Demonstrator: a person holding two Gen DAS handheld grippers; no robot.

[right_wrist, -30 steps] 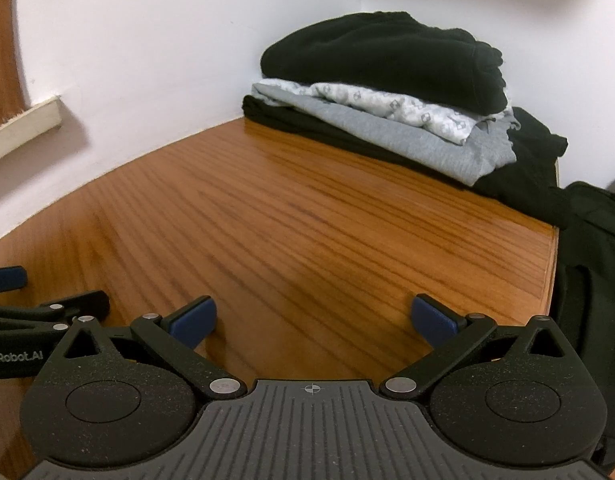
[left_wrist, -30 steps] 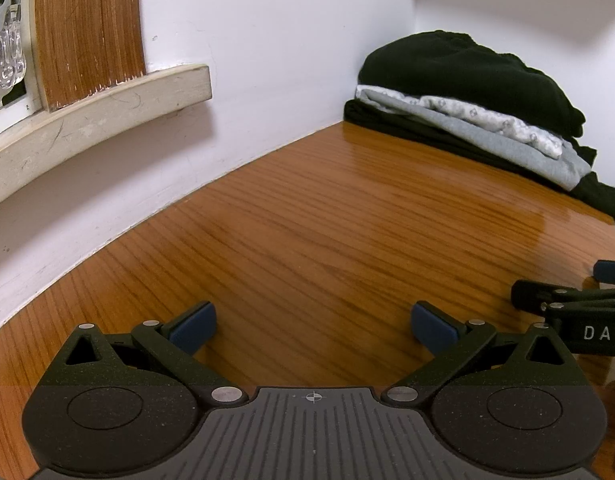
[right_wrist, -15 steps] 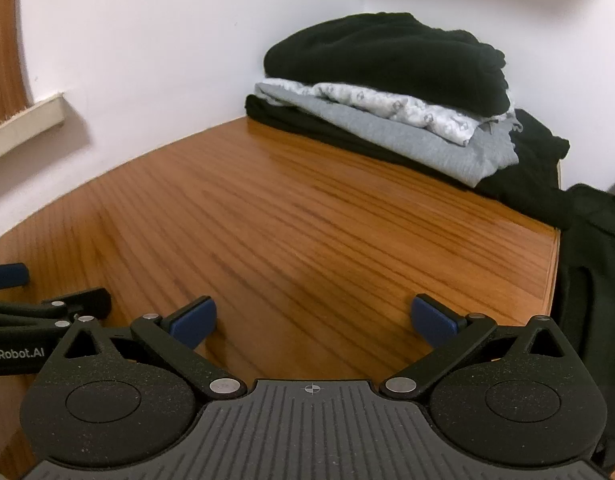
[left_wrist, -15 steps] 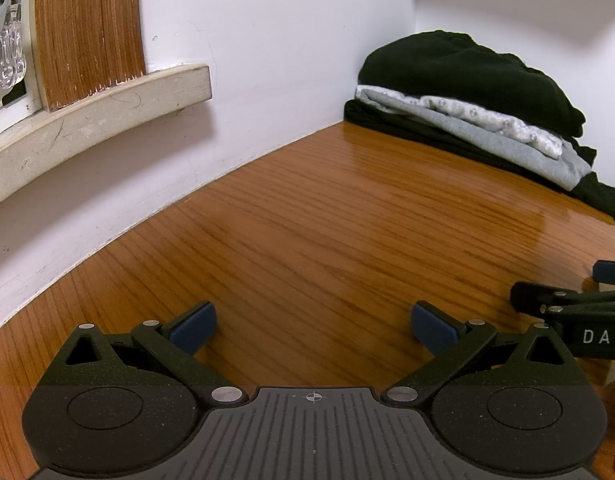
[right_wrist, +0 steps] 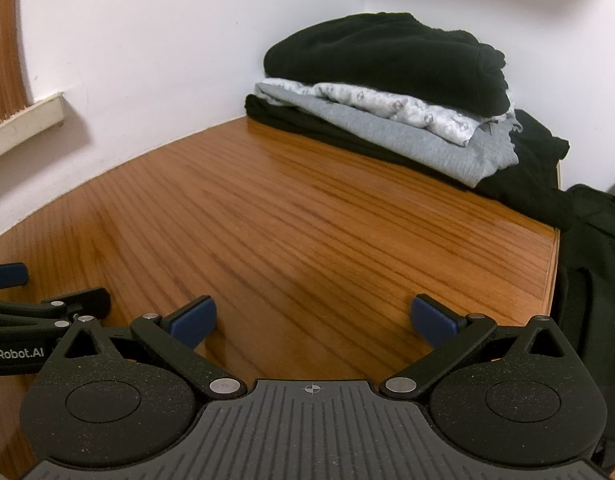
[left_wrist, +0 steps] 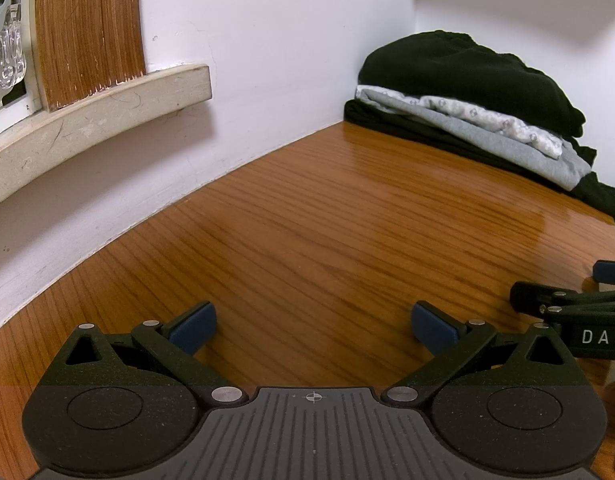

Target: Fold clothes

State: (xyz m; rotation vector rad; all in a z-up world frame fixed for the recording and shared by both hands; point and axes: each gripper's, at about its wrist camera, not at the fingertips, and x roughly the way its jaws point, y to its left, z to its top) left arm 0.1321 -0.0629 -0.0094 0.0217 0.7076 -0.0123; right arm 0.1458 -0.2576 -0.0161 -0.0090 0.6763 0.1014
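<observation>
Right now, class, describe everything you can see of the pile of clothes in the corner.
The pile of clothes sits in the table's far corner against the white walls. Four folded layers: a thick black fleece-like garment on top, a white patterned cloth, a grey knit, then black fabric spreading out at the base. Neither gripper touches it.

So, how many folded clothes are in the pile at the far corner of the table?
4 visible: black fleece on top, patterned white piece under it, grey garment below, black garment at the bottom. Thin layers between may be hidden.
</observation>
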